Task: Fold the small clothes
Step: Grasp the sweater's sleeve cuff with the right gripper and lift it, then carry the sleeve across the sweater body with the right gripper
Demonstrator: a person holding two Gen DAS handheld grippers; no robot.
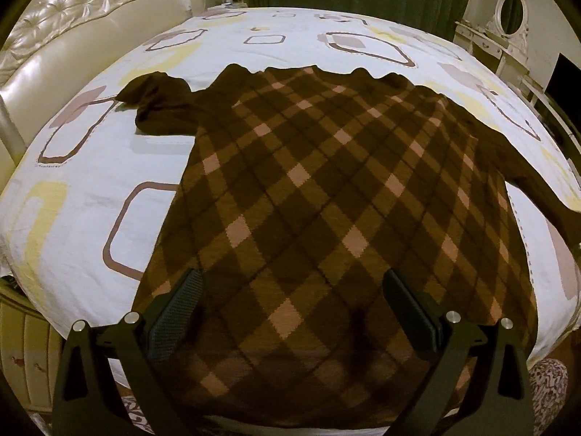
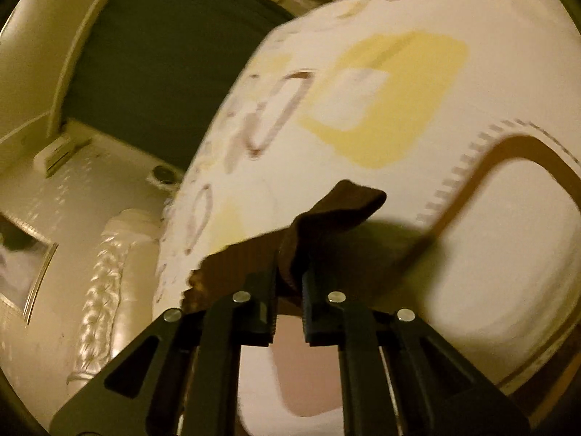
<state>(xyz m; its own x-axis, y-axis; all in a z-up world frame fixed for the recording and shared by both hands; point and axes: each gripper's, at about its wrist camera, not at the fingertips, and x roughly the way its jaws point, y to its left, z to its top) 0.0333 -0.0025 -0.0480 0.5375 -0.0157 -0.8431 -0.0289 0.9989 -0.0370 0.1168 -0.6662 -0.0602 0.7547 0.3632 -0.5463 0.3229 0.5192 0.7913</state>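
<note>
Left tongs (image 1: 292, 312) hover wide above the sweater's (image 1: 326, 200) body on the bed (image 1: 72, 181). Right tongs (image 2: 289, 290) pinch its cuff (image 2: 337, 214); thin knit may slip out when lifted.

My sweater (image 1: 326, 196) lies flat on the bed (image 1: 72, 218), its one sleeve (image 1: 159, 109) reaching left toward the headboard (image 1: 72, 36), its other sleeve's cuff (image 2: 341, 210) raised off the bed between my right gripper's (image 2: 290, 283) pads.
</note>
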